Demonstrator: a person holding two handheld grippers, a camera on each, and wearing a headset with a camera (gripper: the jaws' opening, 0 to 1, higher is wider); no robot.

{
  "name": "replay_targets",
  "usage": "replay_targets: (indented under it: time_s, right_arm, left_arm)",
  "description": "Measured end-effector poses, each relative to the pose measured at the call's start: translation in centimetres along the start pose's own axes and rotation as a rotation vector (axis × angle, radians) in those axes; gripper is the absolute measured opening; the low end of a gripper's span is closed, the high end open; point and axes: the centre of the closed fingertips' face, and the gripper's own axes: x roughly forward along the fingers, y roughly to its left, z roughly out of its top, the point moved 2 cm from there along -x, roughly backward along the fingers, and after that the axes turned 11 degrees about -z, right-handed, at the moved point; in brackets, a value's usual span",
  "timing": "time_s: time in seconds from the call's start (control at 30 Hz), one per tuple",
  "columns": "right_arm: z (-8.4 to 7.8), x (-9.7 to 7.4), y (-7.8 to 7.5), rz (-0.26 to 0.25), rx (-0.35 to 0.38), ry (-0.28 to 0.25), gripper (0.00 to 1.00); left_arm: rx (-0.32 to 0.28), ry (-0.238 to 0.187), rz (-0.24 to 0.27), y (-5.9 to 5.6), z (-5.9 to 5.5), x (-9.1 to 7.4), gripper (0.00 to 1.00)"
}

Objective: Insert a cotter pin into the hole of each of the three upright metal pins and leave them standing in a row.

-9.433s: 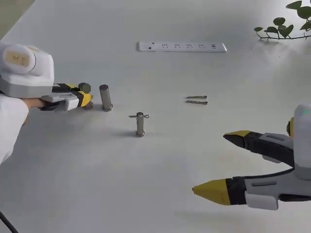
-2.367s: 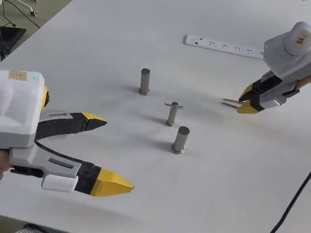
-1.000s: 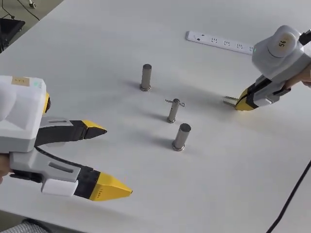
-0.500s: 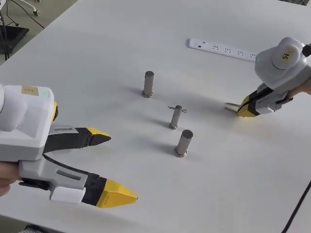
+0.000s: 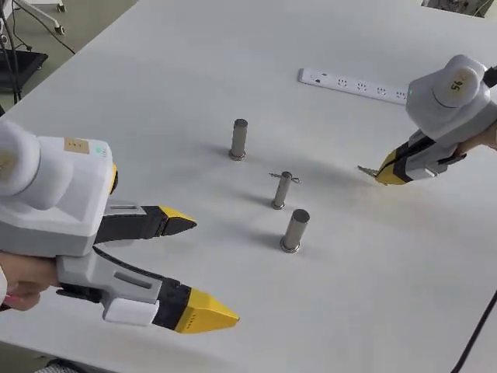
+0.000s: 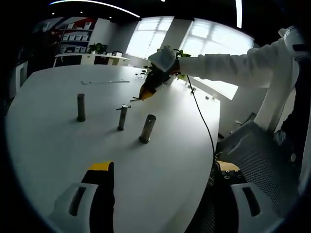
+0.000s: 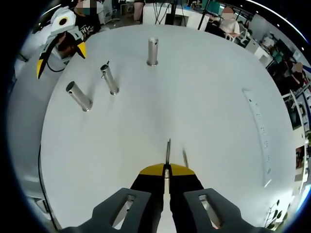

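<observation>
My right claw (image 5: 386, 172) is clamped on a cotter pin (image 7: 168, 151), lengthwise along its jaws; in the head view the nearest bare post (image 5: 295, 230) sits at eight o'clock (left claw (image 5: 211, 272) gapes empty).

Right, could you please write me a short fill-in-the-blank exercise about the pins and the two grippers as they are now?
1. Of the three upright metal pins, only the ____ one carries an inserted cotter pin.
2. The right gripper is ____ on a second cotter pin.
3. The left gripper holds nothing; its jaws stand ____.
Missing words: middle; shut; open.
</observation>
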Motion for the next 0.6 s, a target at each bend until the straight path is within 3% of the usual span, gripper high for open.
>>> replay_targets:
  time_s: [0.07,0.27,0.4,0.57,0.6]
  right_arm:
    - [0.5,-0.6,0.2,-0.006,-0.005,-0.028,0.0]
    - [1.9,-3.2,1.3,-0.057,-0.01,-0.123,0.0]
    - [2.5,-4.9,2.3,-0.083,-0.024,-0.176,0.0]
    - [3.0,-6.4,3.5,-0.115,-0.034,-0.222,0.0]
    - [3.2,-6.8,3.9,-0.122,-0.033,-0.236,0.0]
  left_arm:
    - [0.034,-0.023,0.002,0.0,0.6,0.2,0.82]
    - [0.047,-0.029,0.001,-0.2,1.4,0.6,0.75]
    - [0.06,-0.039,0.016,0.0,2.3,0.8,0.76]
    - [0.044,-0.071,0.009,0.1,3.8,1.0,0.67]
    - [0.017,-0.103,0.001,0.1,4.6,1.2,0.66]
